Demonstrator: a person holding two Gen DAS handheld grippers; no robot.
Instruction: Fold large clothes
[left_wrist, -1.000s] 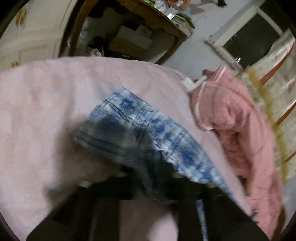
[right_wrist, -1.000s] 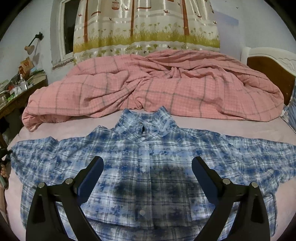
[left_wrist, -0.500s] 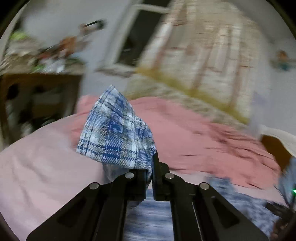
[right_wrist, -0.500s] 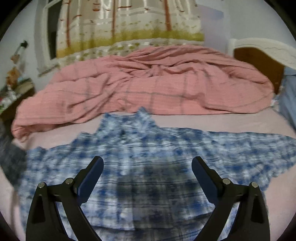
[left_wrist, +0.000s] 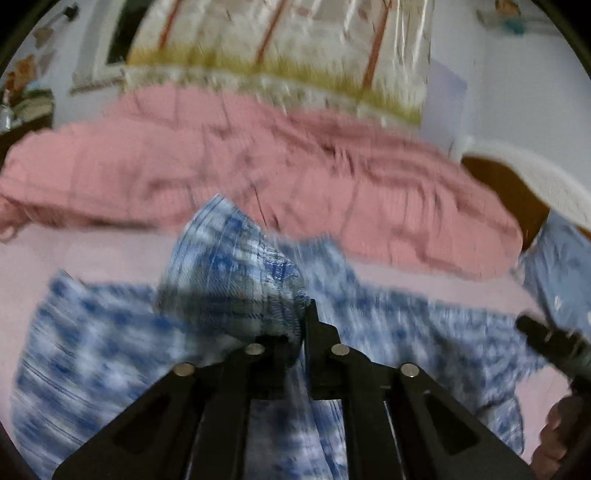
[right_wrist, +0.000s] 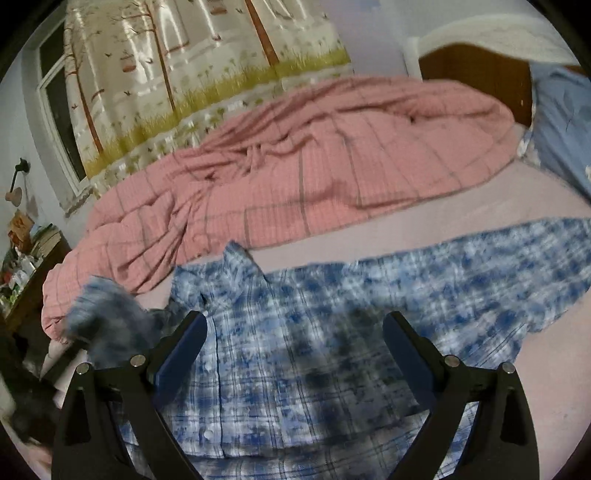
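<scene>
A blue and white plaid shirt (right_wrist: 332, 332) lies front up, spread across the pale pink bed sheet (right_wrist: 480, 229), collar toward the quilt. My left gripper (left_wrist: 303, 325) is shut on the shirt's sleeve (left_wrist: 236, 273) and holds it lifted over the shirt body (left_wrist: 424, 332). The lifted sleeve shows blurred at the left of the right wrist view (right_wrist: 107, 314). My right gripper (right_wrist: 295, 354) is open and empty, hovering over the shirt's front. It also shows at the right edge of the left wrist view (left_wrist: 554, 343).
A rumpled pink checked quilt (right_wrist: 314, 162) lies along the far side of the bed. A blue pillow (right_wrist: 565, 125) and a wooden headboard (right_wrist: 476, 74) stand at the right. A cluttered desk (right_wrist: 26, 266) is at the left. A curtain (right_wrist: 207, 59) hangs behind.
My left gripper has closed on the sleeve, lifted it and swung it right over the shirt body. The right gripper has shifted and tilted, staying open.
</scene>
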